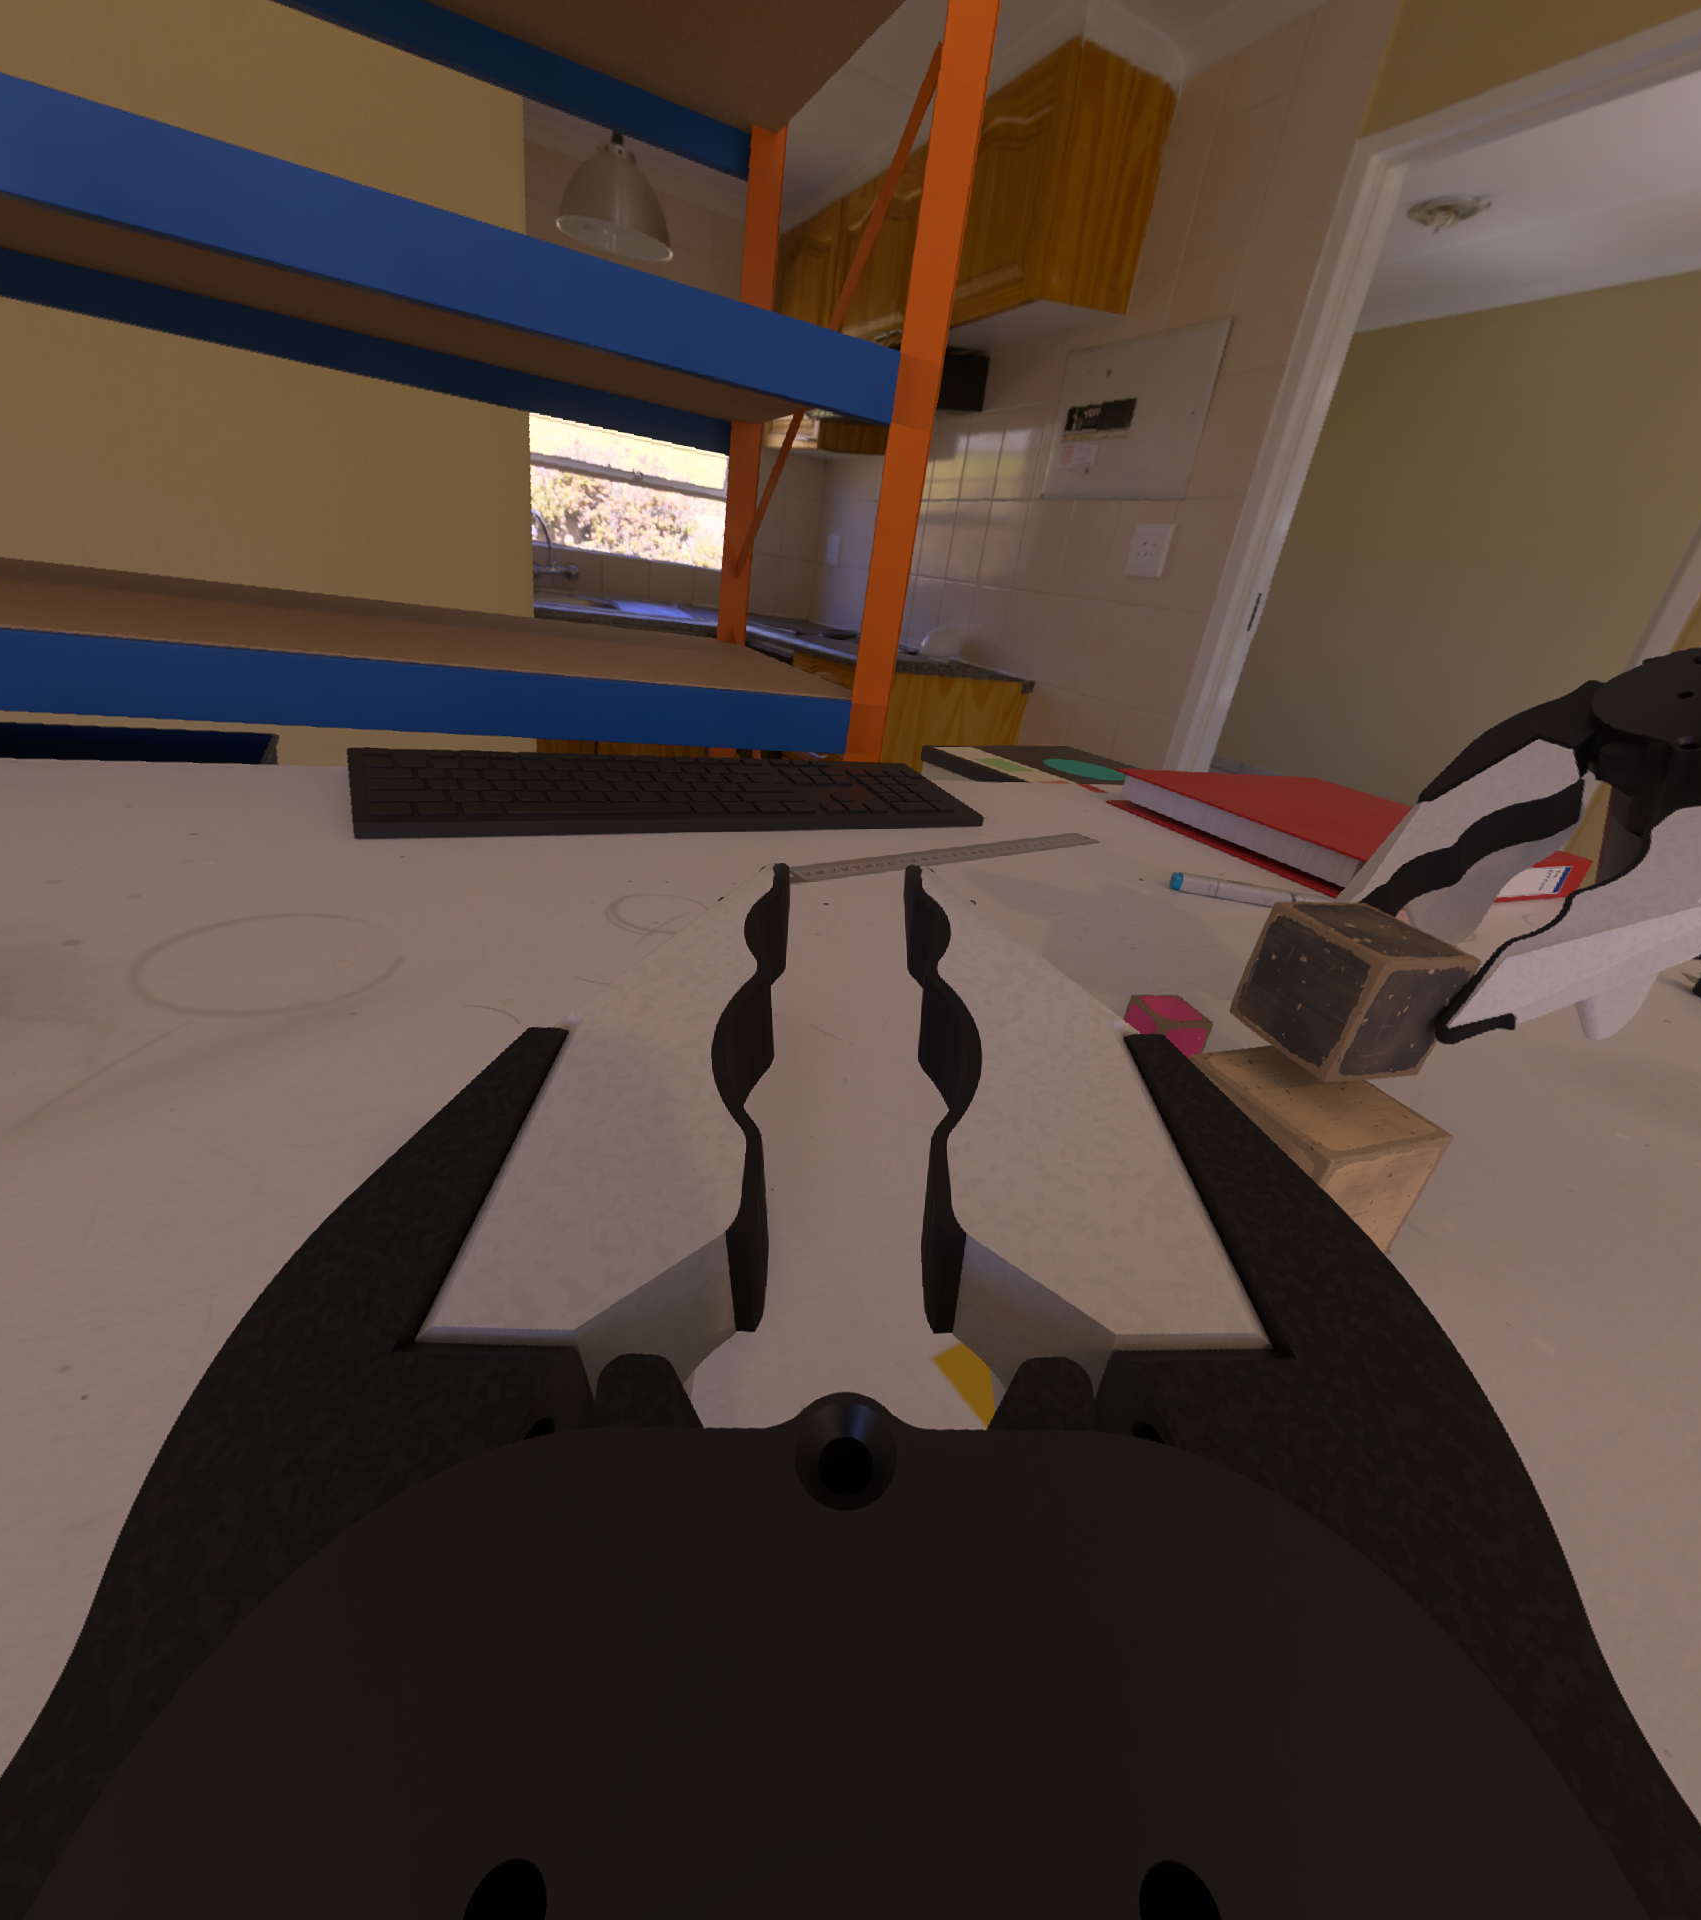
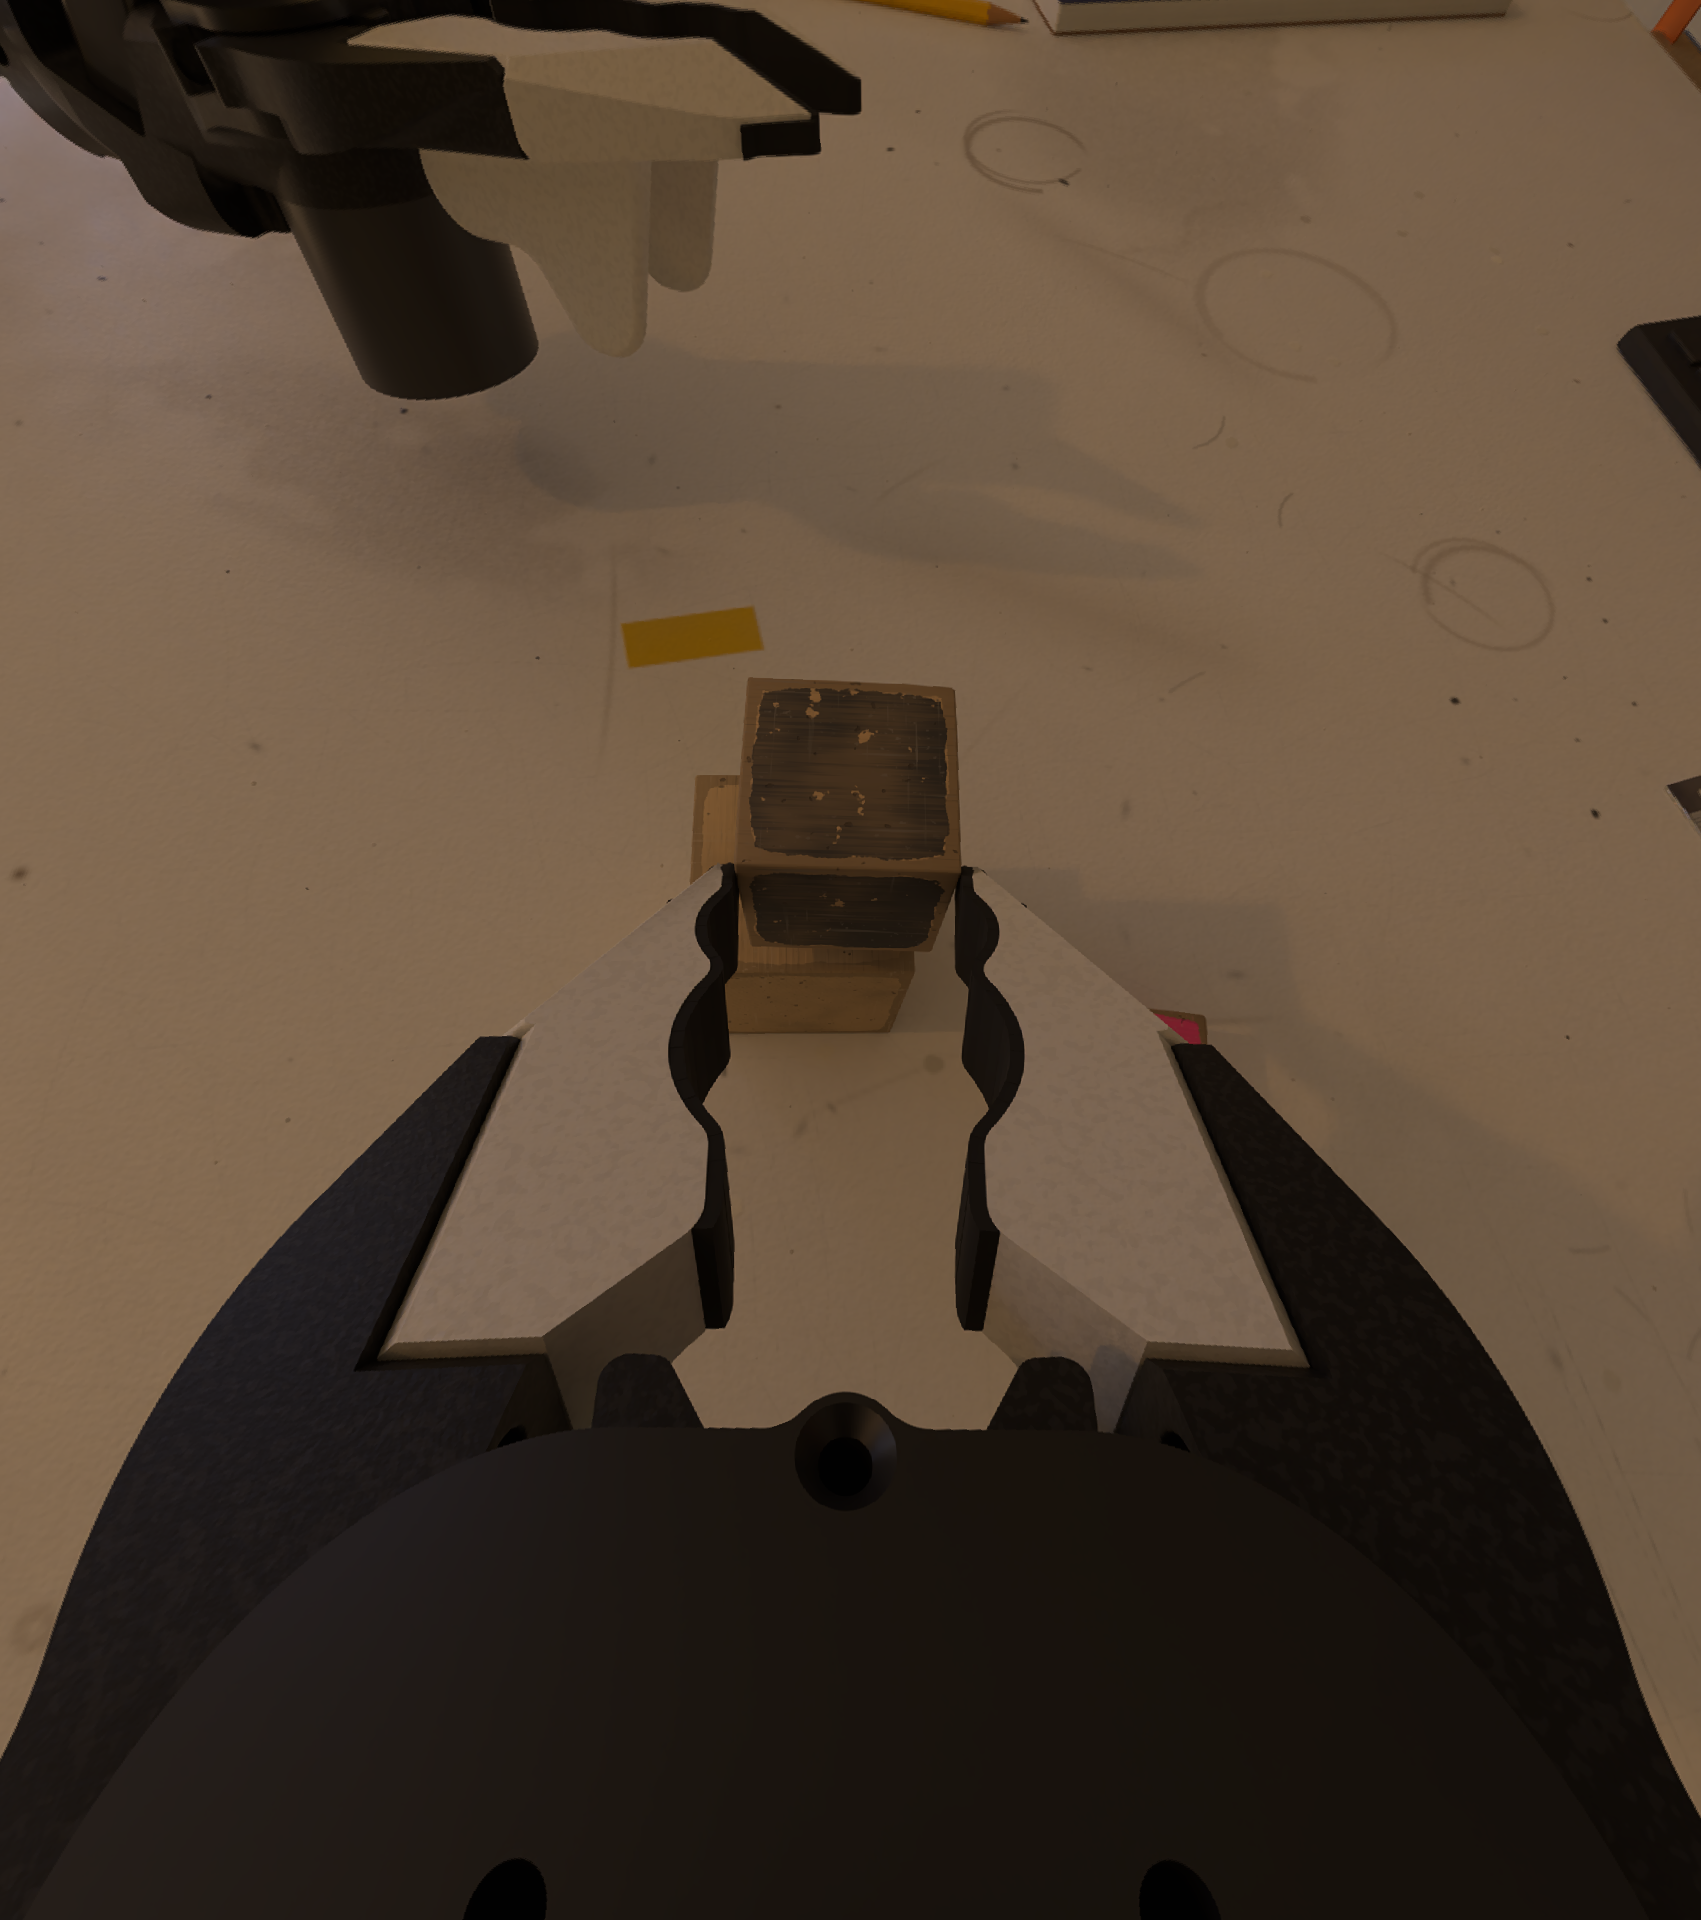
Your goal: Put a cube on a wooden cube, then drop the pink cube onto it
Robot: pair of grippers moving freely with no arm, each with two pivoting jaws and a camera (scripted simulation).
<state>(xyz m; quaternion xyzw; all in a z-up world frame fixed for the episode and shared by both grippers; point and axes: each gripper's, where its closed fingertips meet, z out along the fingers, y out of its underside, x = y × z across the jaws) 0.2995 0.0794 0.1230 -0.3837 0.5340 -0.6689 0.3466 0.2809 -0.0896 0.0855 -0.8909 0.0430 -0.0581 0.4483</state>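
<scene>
My right gripper is shut on a dark worn cube, pinching it at its near edge. In the left wrist view this dark cube hangs tilted in the right gripper, its lowest corner at the top of the light wooden cube. The wooden cube rests on the table. The pink cube lies on the table just behind the wooden cube; only a sliver of it shows past my right finger. My left gripper is open and empty, left of the stack, and also shows in the right wrist view.
A black keyboard, a steel ruler, a marker and a red book lie at the back of the white table. A yellow sticker lies beyond the stack. Blue and orange shelving stands behind.
</scene>
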